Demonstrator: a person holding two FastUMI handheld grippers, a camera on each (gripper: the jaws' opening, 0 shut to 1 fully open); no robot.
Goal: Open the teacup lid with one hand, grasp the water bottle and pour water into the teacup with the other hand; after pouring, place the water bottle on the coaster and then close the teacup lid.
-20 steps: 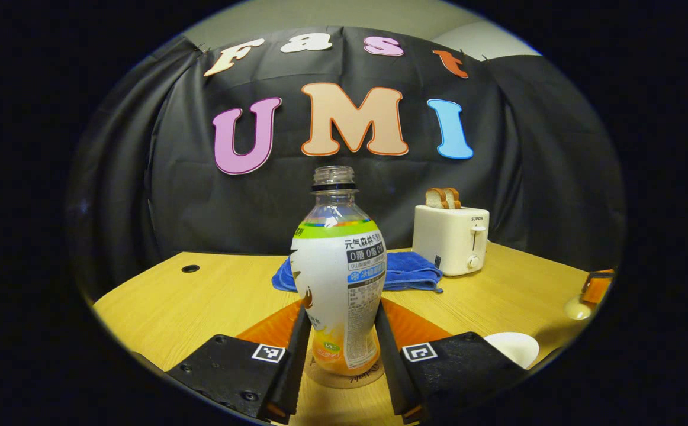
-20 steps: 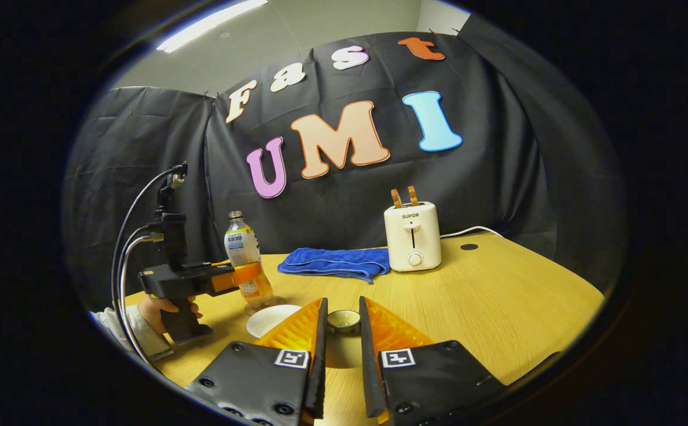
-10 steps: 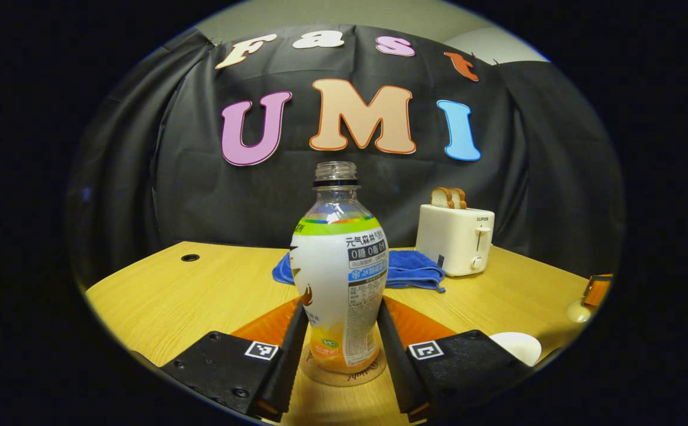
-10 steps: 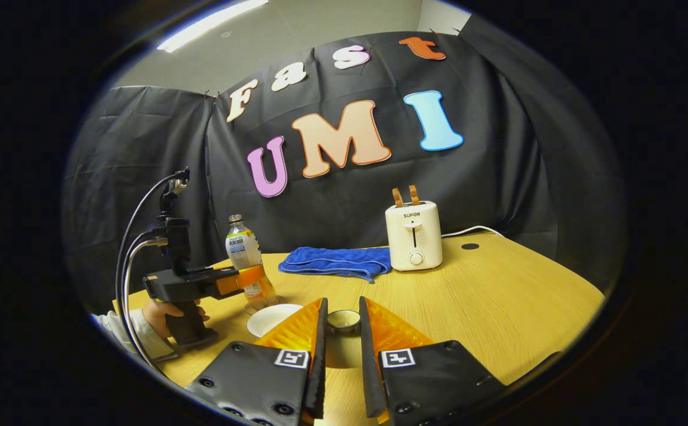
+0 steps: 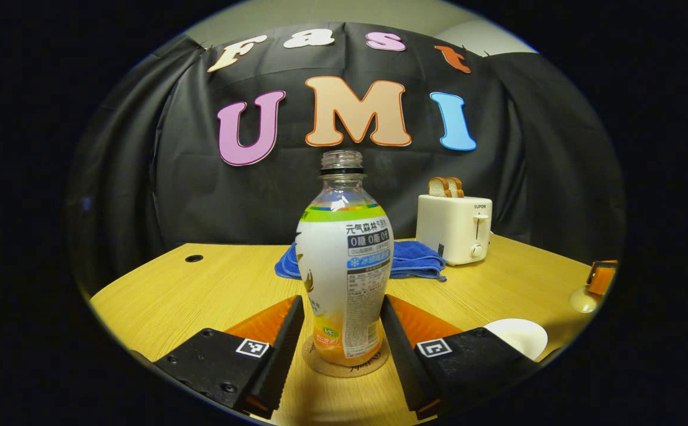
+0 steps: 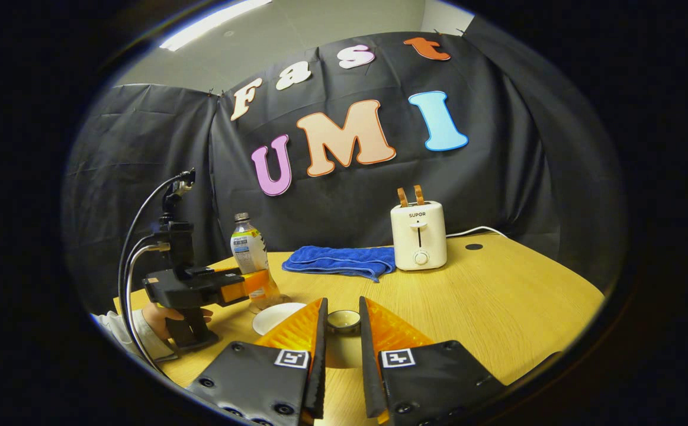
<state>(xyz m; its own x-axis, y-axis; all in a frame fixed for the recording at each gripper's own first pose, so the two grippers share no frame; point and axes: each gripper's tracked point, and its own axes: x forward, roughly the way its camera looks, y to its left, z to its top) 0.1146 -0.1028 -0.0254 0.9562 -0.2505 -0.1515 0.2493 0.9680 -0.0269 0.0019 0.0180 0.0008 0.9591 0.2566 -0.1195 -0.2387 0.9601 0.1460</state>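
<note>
Wooden table [image 5: 202, 290] bears one water bottle [image 5: 344, 260]; one coaster [image 5: 320, 362]; one toaster [image 5: 453, 228].

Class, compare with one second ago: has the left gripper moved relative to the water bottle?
Yes. In the left gripper view, the left gripper has spread its jaws slightly outward from the water bottle, which stands on the coaster.

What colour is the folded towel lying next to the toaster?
Blue. The towel shows best in the right gripper view, beside the toaster.
</note>
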